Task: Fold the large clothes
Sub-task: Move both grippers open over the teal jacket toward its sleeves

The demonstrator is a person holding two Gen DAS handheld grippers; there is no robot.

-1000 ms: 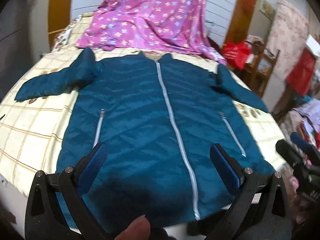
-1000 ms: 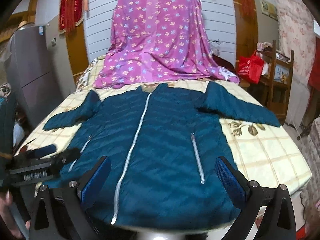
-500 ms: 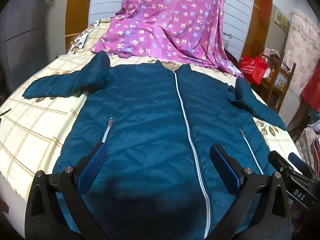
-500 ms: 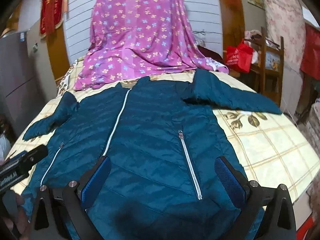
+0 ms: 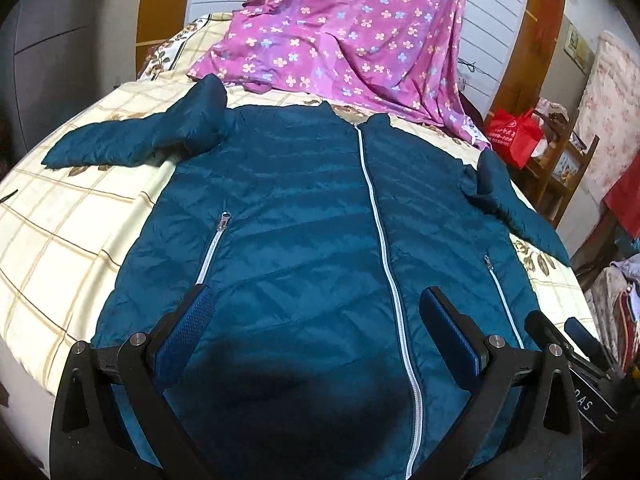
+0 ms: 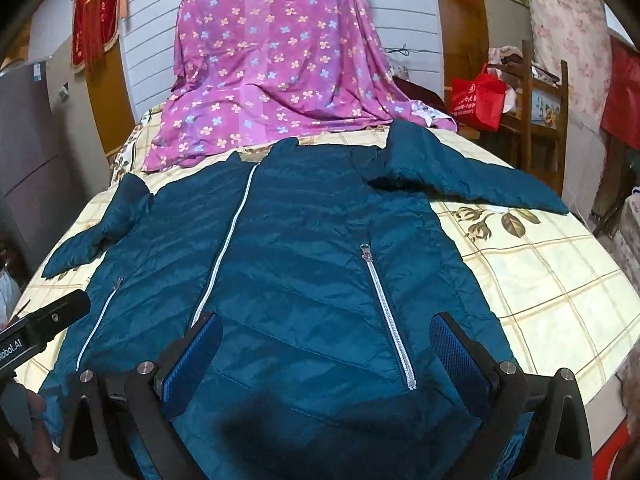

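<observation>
A teal puffer jacket point(image 5: 312, 240) lies flat, front up and zipped, on a bed, sleeves spread to both sides; it also shows in the right wrist view point(image 6: 304, 264). My left gripper point(image 5: 316, 332) is open and empty, hovering over the jacket's lower left half near the hem. My right gripper point(image 6: 326, 352) is open and empty, over the lower right half by the right pocket zipper point(image 6: 386, 316). The other gripper's body shows at each view's edge.
The bed has a cream checked sheet point(image 5: 60, 248). A pink floral cloth point(image 5: 352, 28) is draped at the head of the bed. A red bag point(image 6: 478, 96) and wooden shelf point(image 6: 540, 112) stand to the right. A grey cabinet point(image 6: 24, 168) stands left.
Both grippers have moved forward and lower over the jacket, so it fills more of each view. Both stay open. The jacket has not moved.
</observation>
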